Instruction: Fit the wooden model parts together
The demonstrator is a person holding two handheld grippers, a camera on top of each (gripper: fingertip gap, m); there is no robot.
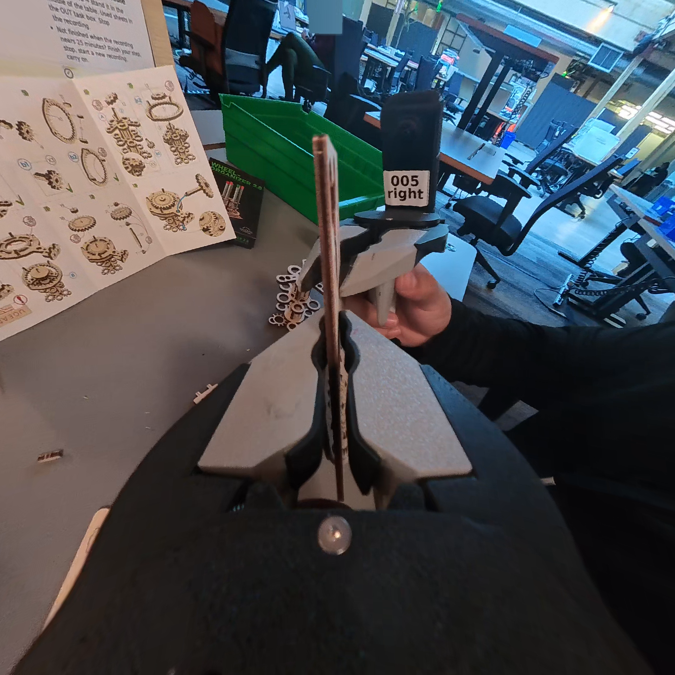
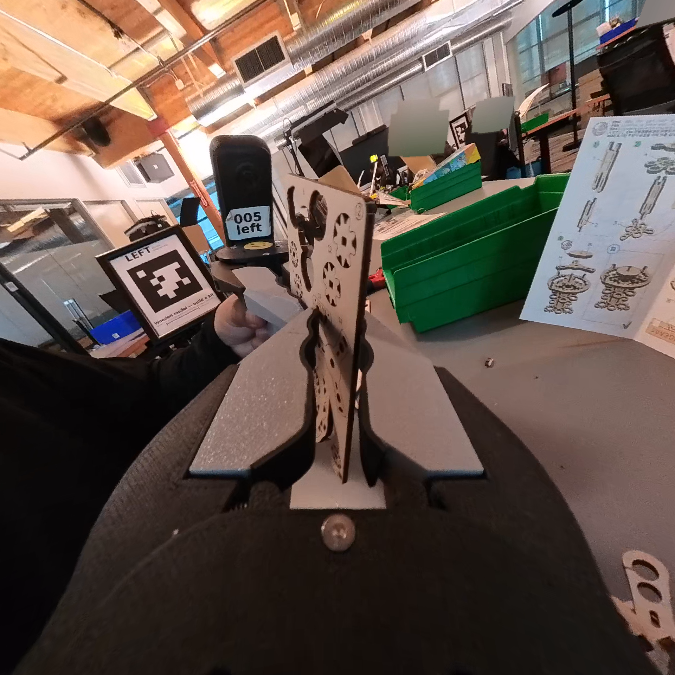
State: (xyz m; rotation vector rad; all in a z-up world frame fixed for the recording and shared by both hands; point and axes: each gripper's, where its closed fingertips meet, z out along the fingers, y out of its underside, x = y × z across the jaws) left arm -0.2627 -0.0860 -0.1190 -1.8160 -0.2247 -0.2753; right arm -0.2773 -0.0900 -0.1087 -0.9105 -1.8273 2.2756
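My left tongs [image 1: 334,328] are closed on the lower edge of a wooden sheet [image 1: 325,204], which stands upright and edge-on in the left wrist view. My right tongs [image 1: 323,285] pinch the same sheet from the far side, a little higher up, so both pairs grip one sheet above the table [image 1: 146,365]. In the right wrist view its face shows two larger gear shapes and some smaller ones cut into it, with several holes where parts are gone.

Each pair of tongs carries one white label with black print: the right label [image 1: 406,188] and the left label [image 2: 248,224]. My right hand [image 1: 416,310] and left hand [image 2: 237,328] hold the handles, both in black sleeves.

A part-built model [image 1: 292,303] of pale rings sits on the table just beneath the right tongs.

Printed things:
- One fold-out leaflet [image 1: 109,182] with gear drawings, propped up at the left of the left wrist view.
- One white page [image 1: 91,29] of black text behind it.
- One black box [image 1: 239,204] with green lettering, between the leaflet and the bin.
- One framed sign [image 2: 160,285] with a black-and-white square marker and print.

A green bin [image 1: 292,153] stands behind the sheet, and a second bin [image 2: 445,186] is farther back. Two small loose bits lie on the table, a strip [image 1: 50,456] and a clip [image 1: 204,392]. A holed wooden piece [image 2: 646,591] lies at the lower right of the right wrist view.
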